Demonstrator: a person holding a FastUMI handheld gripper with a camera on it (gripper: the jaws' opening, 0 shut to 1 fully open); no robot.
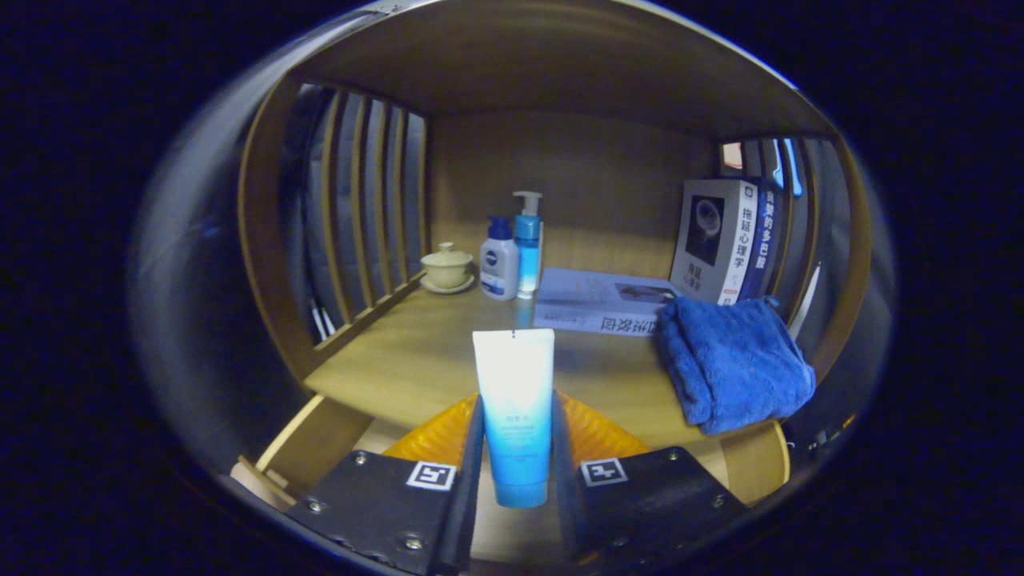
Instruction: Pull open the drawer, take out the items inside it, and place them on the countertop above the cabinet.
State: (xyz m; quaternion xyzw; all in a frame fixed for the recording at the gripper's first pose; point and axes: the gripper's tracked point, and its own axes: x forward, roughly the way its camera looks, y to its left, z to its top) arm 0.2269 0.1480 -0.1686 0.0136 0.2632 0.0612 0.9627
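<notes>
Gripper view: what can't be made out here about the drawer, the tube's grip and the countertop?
- Drawer: an orange shape shows below the tube, hidden by the gripper; what it is cannot be told.
- Tube: stands between the fingers; its cap end is partly covered.
- Countertop: the part under the blue towel is covered.
- Cup: too small for detail.

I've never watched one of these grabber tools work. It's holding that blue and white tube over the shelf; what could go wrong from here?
The gripper pinches the tube near its cap end, so the long upper part could tip or slip in the grip.

Stood on its cap, the tube may well fall over.

The countertop is partly taken: a blue towel to the right, a flat book and two pump bottles beyond. A careless placement might knock them.
</notes>
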